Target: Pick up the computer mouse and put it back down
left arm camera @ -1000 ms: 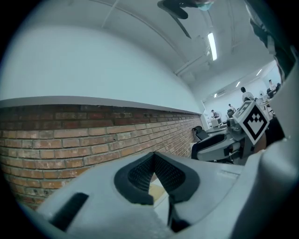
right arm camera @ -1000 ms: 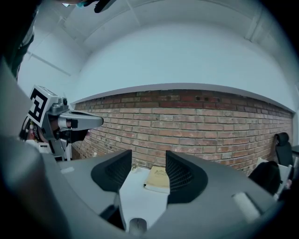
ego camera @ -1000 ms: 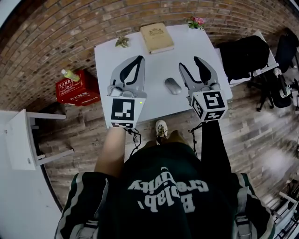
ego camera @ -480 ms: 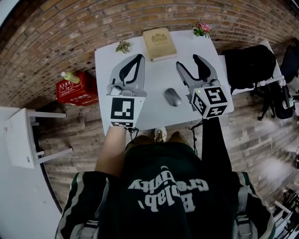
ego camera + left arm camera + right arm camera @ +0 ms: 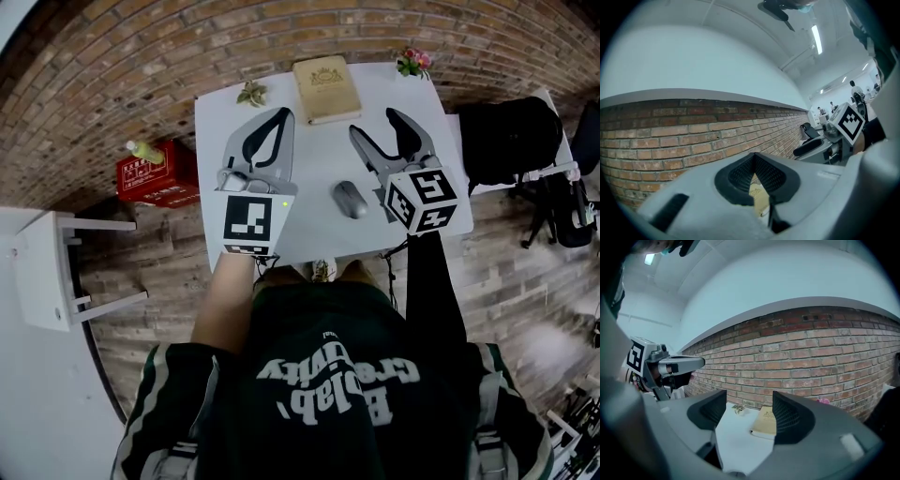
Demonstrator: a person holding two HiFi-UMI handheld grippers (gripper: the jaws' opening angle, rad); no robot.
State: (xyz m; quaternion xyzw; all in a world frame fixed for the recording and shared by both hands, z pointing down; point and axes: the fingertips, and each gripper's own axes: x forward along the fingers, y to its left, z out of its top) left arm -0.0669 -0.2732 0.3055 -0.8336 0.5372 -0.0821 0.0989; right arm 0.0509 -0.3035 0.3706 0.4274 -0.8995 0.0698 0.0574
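Left gripper (image 5: pixel 284 114) hovers over the white table (image 5: pixel 314 155), its jaws closed tip to tip on nothing; the one computer mouse (image 5: pixel 350 199) lies flat on the tabletop between the two grippers, nearer the right one and untouched; the right gripper (image 5: pixel 375 124) has just been spreading its jaws, which stand wide and empty; I judge the pick-up not yet begun, with lift and set-down both left. Count: two grippers, one mouse, one green sprig (image 5: pixel 250 92), one book (image 5: pixel 326 89), one pink posy (image 5: pixel 412 63).
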